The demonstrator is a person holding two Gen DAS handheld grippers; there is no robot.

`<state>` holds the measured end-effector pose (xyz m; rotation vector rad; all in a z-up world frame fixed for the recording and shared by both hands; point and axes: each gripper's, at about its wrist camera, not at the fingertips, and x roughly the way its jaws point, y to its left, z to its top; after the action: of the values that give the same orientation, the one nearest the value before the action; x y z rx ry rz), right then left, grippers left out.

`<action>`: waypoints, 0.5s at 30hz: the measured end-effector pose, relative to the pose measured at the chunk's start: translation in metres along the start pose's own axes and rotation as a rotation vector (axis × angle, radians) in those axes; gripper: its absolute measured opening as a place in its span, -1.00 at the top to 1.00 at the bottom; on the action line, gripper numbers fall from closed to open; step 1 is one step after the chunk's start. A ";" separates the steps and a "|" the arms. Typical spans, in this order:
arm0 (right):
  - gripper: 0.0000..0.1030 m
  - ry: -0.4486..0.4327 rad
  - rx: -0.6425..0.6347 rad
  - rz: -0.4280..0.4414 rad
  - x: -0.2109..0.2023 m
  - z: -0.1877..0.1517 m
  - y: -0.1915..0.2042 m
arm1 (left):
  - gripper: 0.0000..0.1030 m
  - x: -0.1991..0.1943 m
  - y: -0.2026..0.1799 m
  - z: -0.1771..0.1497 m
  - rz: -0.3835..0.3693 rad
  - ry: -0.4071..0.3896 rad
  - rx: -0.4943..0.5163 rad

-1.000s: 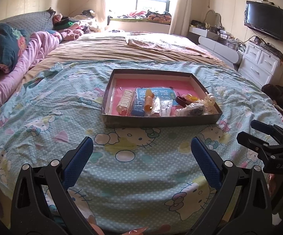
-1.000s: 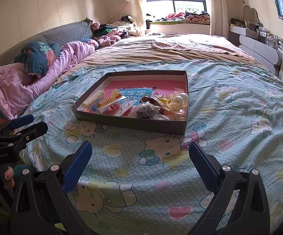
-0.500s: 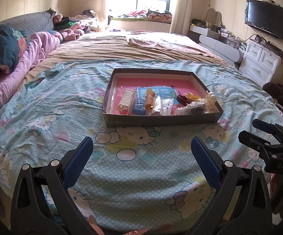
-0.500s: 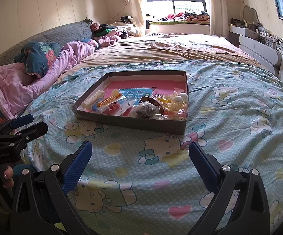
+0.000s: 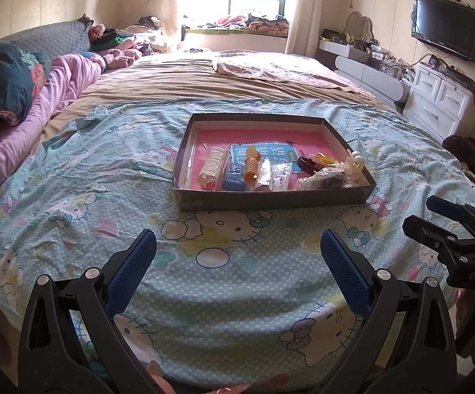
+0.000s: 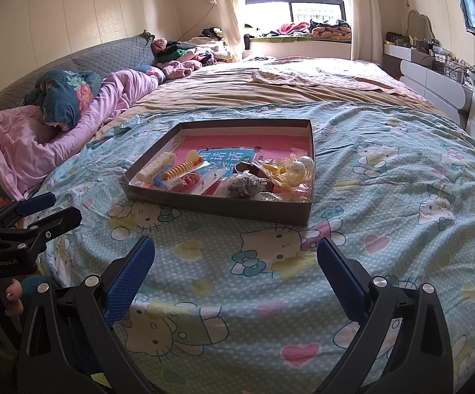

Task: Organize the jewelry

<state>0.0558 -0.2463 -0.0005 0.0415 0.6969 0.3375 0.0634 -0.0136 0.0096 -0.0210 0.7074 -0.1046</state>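
Shallow dark box (image 5: 270, 198), pink lining, sits on bed (image 5: 204, 282) over cartoon-cat sheet. Inside, along near wall: white comb-like clip (image 5: 214, 164), orange spiral clip (image 5: 252, 164), clear packets, pearl piece (image 6: 298, 169). Left gripper (image 5: 237, 256) and right gripper (image 6: 236, 259) both near box, fingers spread wide, holding nothing.

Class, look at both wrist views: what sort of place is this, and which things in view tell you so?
Very likely a home bedroom. A large bed with a cartoon-cat sheet fills the view, bedding and pillows are piled along one side, and a wall-mounted television hangs above white drawers.
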 end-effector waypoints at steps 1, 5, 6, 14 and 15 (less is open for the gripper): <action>-0.91 0.001 0.000 0.000 0.000 0.000 0.000 | -0.82 0.000 0.000 0.000 0.000 -0.001 0.000; -0.91 0.000 -0.002 0.001 0.000 0.000 0.000 | -0.82 0.000 -0.001 0.000 -0.001 0.001 0.001; -0.91 0.000 -0.001 0.000 0.000 0.000 0.000 | -0.82 0.000 -0.001 0.000 0.000 0.000 0.001; -0.91 0.002 -0.002 -0.001 0.000 0.000 -0.001 | -0.82 -0.001 0.000 -0.001 -0.001 0.002 0.001; -0.91 0.002 0.000 0.001 0.000 0.000 -0.001 | -0.82 0.000 -0.001 0.000 0.000 0.002 0.000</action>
<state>0.0562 -0.2470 -0.0007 0.0413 0.6985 0.3382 0.0630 -0.0142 0.0097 -0.0207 0.7092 -0.1053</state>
